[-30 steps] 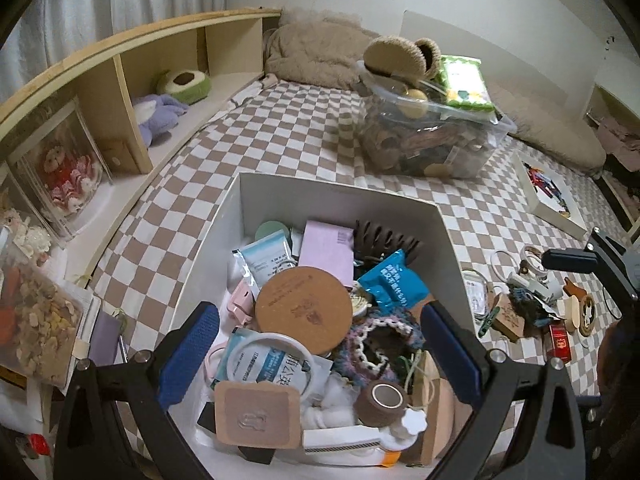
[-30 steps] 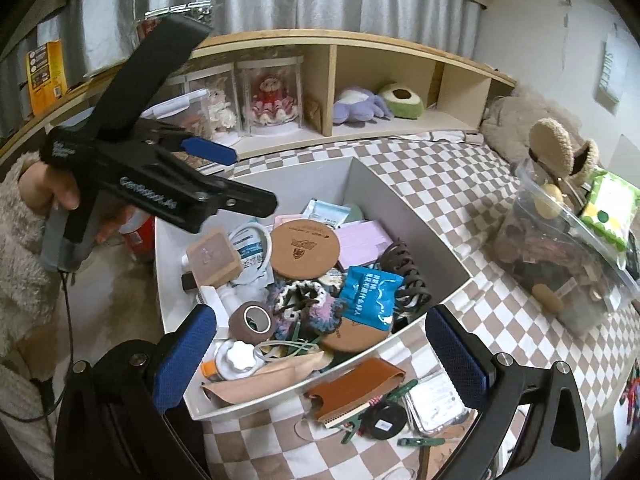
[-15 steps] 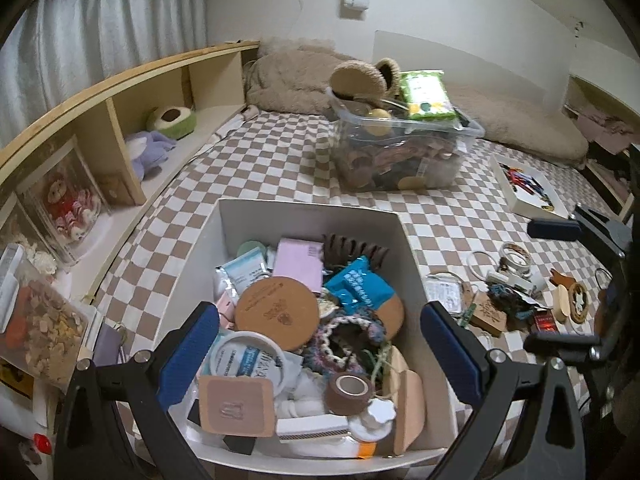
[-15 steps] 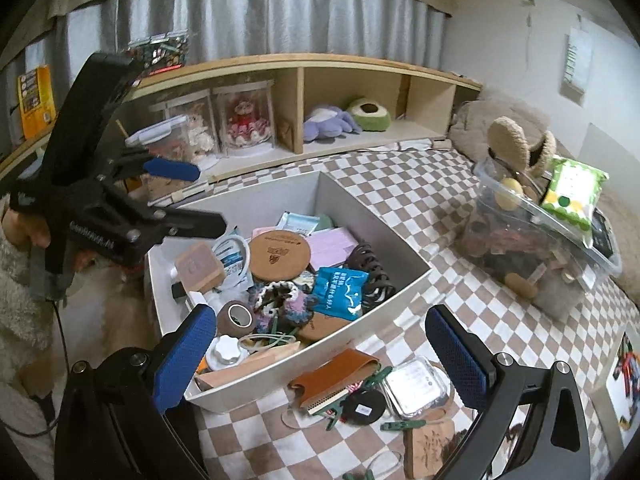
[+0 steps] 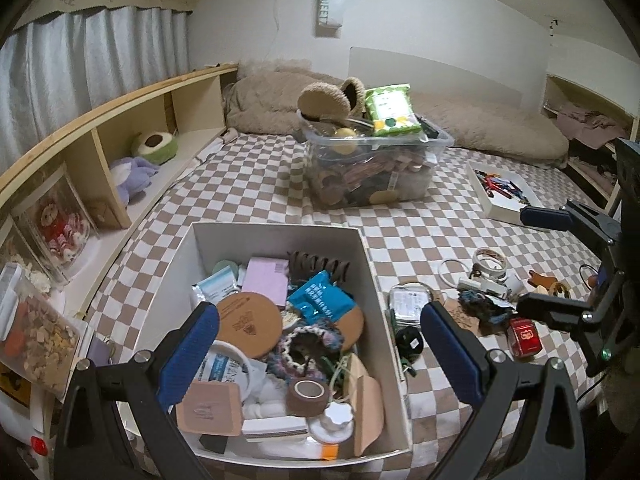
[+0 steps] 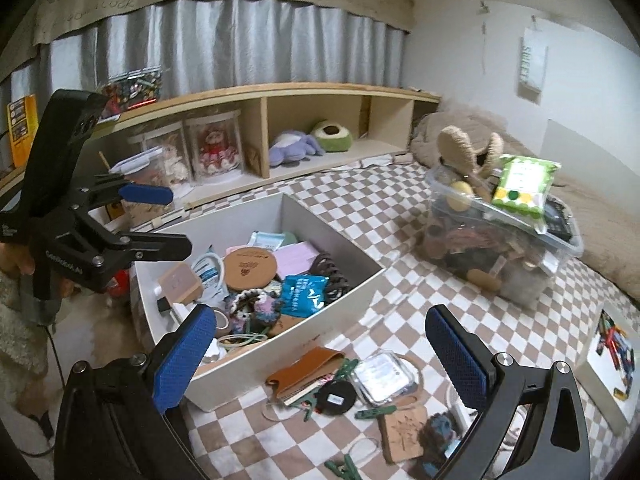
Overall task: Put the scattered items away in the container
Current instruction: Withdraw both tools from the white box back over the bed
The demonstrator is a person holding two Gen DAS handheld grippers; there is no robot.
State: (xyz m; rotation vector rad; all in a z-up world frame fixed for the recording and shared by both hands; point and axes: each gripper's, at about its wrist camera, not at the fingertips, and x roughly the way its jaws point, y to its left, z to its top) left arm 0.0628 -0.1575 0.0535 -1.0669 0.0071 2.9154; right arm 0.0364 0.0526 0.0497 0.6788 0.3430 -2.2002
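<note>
A white open box (image 5: 276, 236) (image 6: 320, 220) on the checkered bed holds several small items: a cork coaster (image 5: 248, 324), a blue packet (image 5: 320, 300), a tape roll (image 5: 307, 396). My left gripper (image 5: 320, 356) hangs open and empty above the box's near end. My right gripper (image 6: 324, 356) is open and empty above loose items right of the box: a brown leather notebook (image 6: 304, 372), a clear plastic case (image 6: 380, 372), a wooden coaster (image 6: 404, 432), green clips (image 6: 340, 468). More loose items lie in the left wrist view, among them a red tin (image 5: 524, 336).
A clear plastic bin (image 5: 372, 168) stuffed with things stands farther back on the bed. A white tray of pens (image 5: 500, 192) lies to the right. A wooden shelf (image 6: 280, 136) with plush toys runs along the left side. Pillows lie at the bed's head.
Both grippers have risen and pulled back from the box, so more of the bed and room shows. Both stay open and empty.
</note>
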